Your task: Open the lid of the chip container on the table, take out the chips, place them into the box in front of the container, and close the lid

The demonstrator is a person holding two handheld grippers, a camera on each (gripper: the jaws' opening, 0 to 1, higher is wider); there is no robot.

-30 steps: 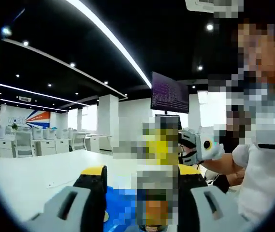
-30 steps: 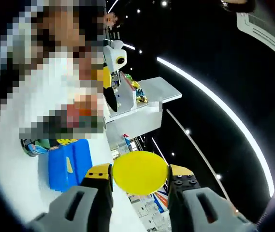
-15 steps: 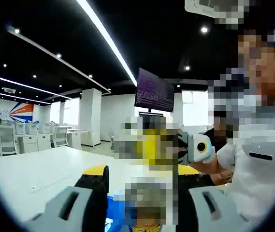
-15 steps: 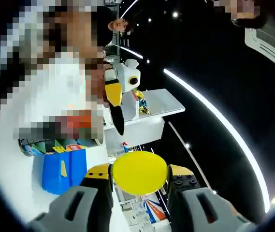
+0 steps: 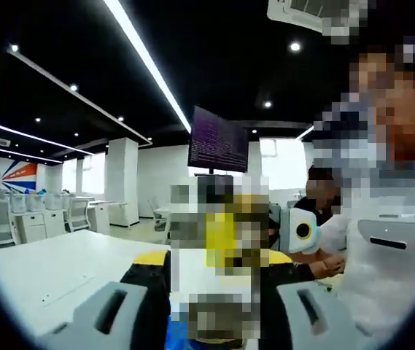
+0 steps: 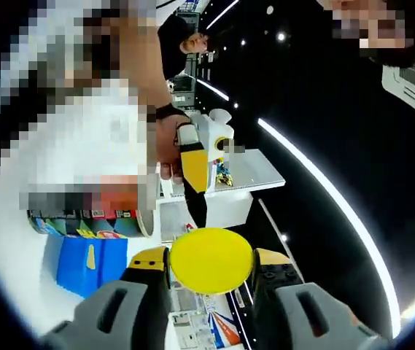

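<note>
Right hand-held gripper [image 6: 211, 271] pinches the yellow lid [image 6: 211, 260]; chip container [image 6: 90, 222] lies left.

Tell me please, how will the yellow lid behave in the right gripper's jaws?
The lid looks like a thin, smooth plastic disc, so probably light and slightly flexible. The right gripper clamps it by its round edge, so it might slip or pivot if the grip loosens.

A white table [image 5: 39, 273] spreads under the left gripper view. In the right gripper view a blue box [image 6: 83, 262] lies flat on its white top. A chip container [image 6: 94, 222] lies on its side, touching the box.
</note>
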